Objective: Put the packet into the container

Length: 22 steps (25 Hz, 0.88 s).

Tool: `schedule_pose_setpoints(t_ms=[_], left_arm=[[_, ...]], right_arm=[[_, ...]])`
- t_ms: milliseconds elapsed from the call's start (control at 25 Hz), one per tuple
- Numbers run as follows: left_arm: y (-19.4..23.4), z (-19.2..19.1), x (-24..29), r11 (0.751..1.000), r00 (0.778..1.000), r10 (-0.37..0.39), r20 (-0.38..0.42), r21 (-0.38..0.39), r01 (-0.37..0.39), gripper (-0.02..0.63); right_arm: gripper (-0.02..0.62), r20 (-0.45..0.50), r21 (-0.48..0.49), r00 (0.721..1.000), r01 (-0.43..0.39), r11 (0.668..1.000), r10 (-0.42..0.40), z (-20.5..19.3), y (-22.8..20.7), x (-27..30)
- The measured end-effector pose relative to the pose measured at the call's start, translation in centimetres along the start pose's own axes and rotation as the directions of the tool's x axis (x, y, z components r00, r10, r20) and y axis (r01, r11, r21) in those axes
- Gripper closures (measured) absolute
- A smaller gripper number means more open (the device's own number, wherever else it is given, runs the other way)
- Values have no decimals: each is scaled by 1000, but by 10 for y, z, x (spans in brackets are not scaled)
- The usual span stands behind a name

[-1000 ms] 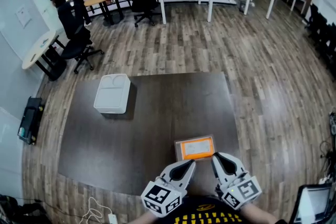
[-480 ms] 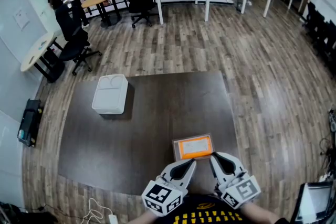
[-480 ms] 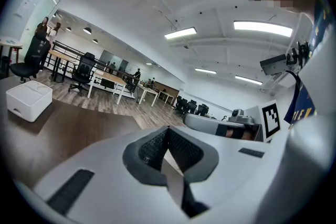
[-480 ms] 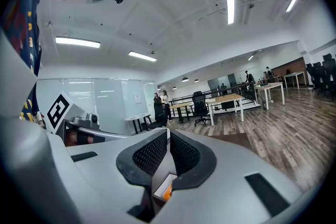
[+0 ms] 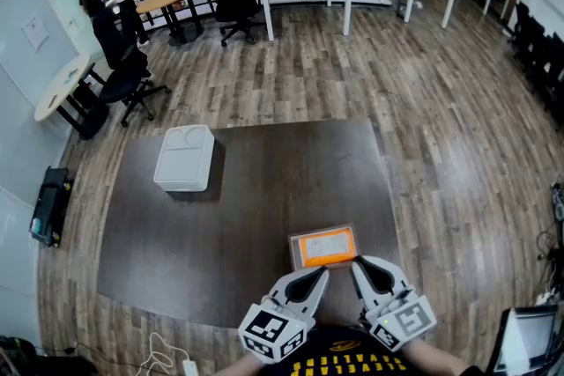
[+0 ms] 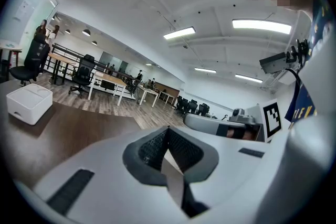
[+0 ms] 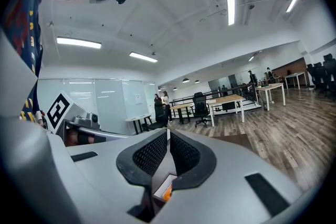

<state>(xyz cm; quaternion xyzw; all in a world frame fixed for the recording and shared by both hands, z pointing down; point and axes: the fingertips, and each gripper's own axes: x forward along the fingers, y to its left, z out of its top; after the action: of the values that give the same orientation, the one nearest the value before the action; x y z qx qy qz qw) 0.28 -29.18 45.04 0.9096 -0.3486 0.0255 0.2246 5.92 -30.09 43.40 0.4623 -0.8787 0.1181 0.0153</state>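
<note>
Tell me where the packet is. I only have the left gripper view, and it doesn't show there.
Observer: The orange packet lies flat on the dark table near its front edge, just ahead of the left gripper and the right gripper.
Operator: Report the right gripper's state.
Observer: It is shut and holds nothing; in its own view the packet shows below its jaws.
Operator: Place the container relative to the packet.
Observer: The white container sits toward the table's far left corner, well apart from the packet.
</note>
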Motion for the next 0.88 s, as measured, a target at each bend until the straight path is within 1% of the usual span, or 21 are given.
schedule_pose_setpoints(t_ms=[160,320,480,880], left_arm=[[-2,-1,2,1000,1000,-7,-4,5,7,606],[0,-9,0,1000,1000,0,-31,1,0,606],[0,-6,3,1000,1000,-6,-13,4,6,606],[-2,-8,3,1000,1000,-12,-26,3,12,606]], right_arm=[[569,5,6,1000,2,1000,-2,0,0,-2],[569,7,6,1000,-12,1000,12,-2,4,-2],[569,5,14,1000,-6,1000,6,-4,2,0],[569,5,18,1000,-8,1000,8,-4,4,-2]])
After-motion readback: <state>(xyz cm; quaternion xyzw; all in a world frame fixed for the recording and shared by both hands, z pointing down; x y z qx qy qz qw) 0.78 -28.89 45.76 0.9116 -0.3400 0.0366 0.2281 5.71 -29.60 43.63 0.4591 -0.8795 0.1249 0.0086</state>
